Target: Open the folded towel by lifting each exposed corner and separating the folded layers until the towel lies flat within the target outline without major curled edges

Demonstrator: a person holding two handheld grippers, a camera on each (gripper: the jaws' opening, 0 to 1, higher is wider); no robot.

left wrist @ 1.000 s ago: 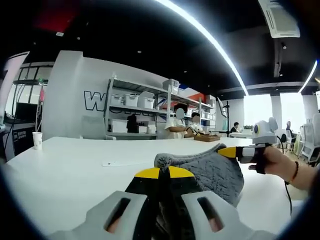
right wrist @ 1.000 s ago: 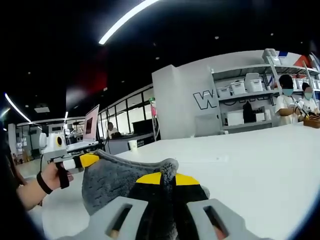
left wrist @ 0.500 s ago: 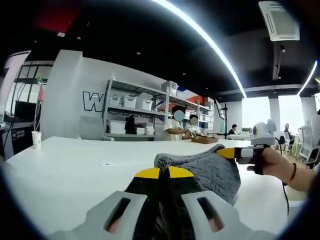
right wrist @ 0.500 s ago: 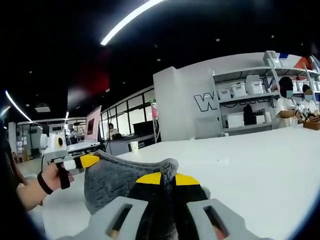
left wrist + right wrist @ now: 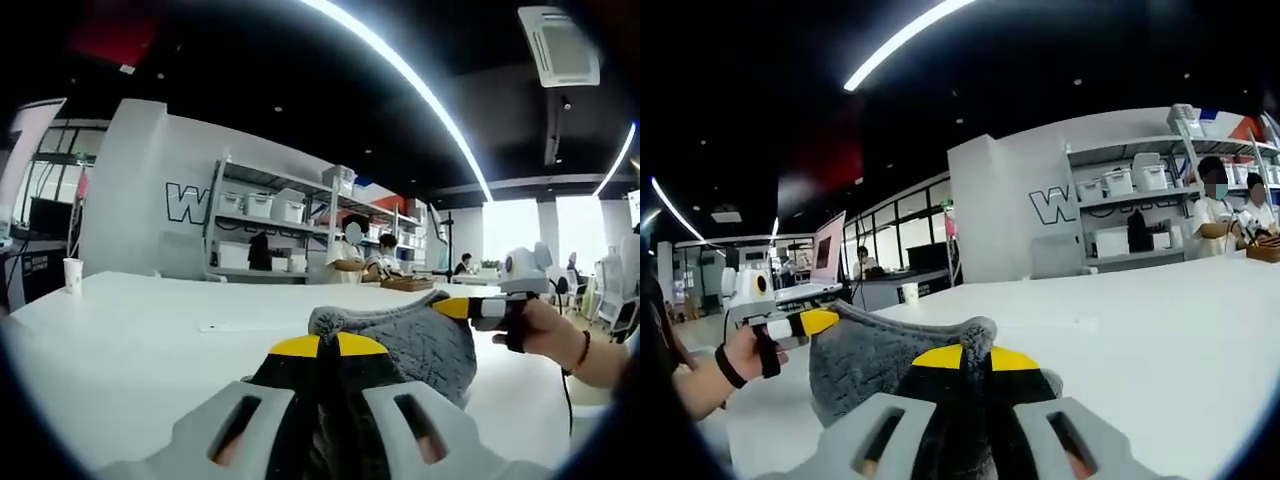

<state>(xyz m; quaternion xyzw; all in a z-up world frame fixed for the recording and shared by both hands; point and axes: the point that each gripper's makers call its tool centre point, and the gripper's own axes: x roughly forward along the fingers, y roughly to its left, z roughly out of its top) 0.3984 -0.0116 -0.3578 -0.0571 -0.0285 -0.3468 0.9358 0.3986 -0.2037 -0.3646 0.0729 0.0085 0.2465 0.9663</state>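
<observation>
Hardly anything has moved since the earlier frames: the towel (image 5: 415, 340) is held up between the two grippers as before, and only the background has shifted slightly, as happens when the cameras are moved.

In the left gripper view, the left gripper (image 5: 320, 347) is seen with its yellow-tipped fingers (image 5: 295, 346) pressed together on one gray corner of the towel. The right gripper (image 5: 462, 307) is seen at the right, held by a hand (image 5: 535, 325), and its yellow tip is closed on another corner. The cloth is stretched between them above the white surface (image 5: 130, 335), with its lower part hanging down.

In the right gripper view, the right gripper (image 5: 976, 357) is closed on a bunched corner, and the left gripper (image 5: 812, 322) is held by a hand (image 5: 740, 353) at the left, also clamped on the towel (image 5: 865, 355).

On the gray wall (image 5: 140, 195) a large letter "W" is painted; the letters after it are hidden by a metal shelf (image 5: 275, 215) with white boxes. Two people (image 5: 352, 255) are seen beside the shelf. A paper cup (image 5: 72, 274) stands at the far edge of the surface. A laptop (image 5: 825, 262) is seen in the right gripper view, but no writing on it can be read.
</observation>
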